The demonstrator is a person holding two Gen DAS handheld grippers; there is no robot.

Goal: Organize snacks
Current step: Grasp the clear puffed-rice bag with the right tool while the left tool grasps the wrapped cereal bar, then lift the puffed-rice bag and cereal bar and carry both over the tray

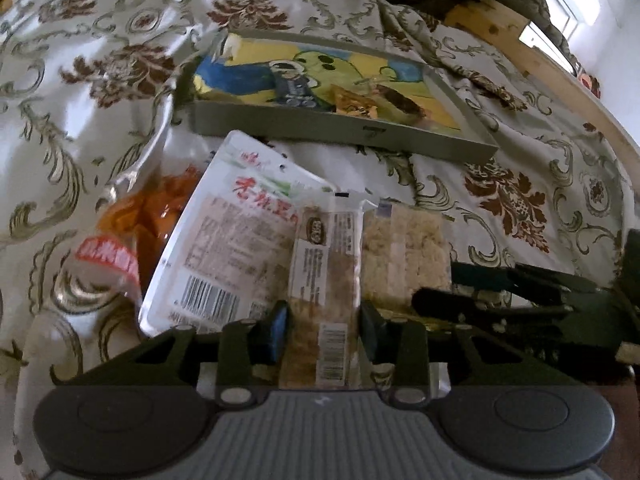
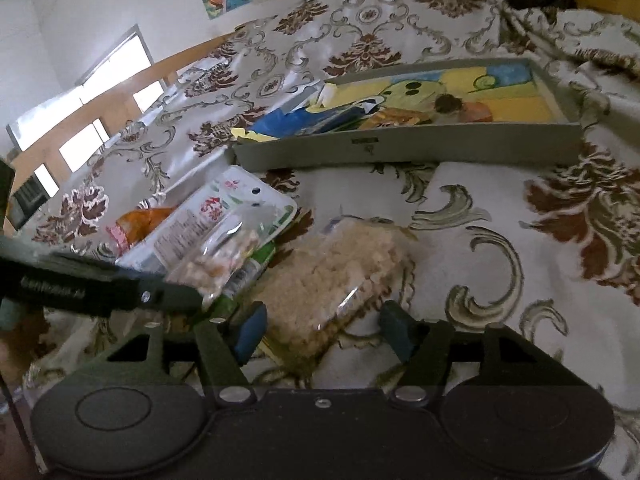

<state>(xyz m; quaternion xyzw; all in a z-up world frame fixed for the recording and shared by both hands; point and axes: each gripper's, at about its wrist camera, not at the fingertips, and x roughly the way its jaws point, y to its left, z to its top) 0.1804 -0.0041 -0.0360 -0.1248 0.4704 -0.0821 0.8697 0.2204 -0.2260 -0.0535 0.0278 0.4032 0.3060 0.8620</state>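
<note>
We see a bed spread with a pale cloth [image 1: 100, 92] of brown and olive floral scrolls, snacks lying loose on it. From the left wrist view, the left tool [image 1: 324, 330] has its two blue pads pressed against the sides of a narrow clear-wrapped bar [image 1: 322, 280], barcode at its near end, so it is clamped on that bar. Just right of the bar, touching it, lies a crumbly pale cake in clear wrap [image 1: 404, 252]. Left of the bar, partly under it, is a white pouch [image 1: 224, 240] with red lettering and a barcode; farther left, an orange snack bag [image 1: 152, 216]. Beyond them sits a shallow grey tray [image 1: 344, 132] with a colourful cartoon bottom, holding a few small packets towards its right end. From the right wrist view, the right tool [image 2: 324, 330] stands with its pads apart, one on each side of the near end of the crumbly cake [image 2: 332, 276]; the left pad lies close against the wrap, the right one clear of it. The tray [image 2: 408, 148] lies far beyond; the left tool's dark finger reaches in from the left.
</note>
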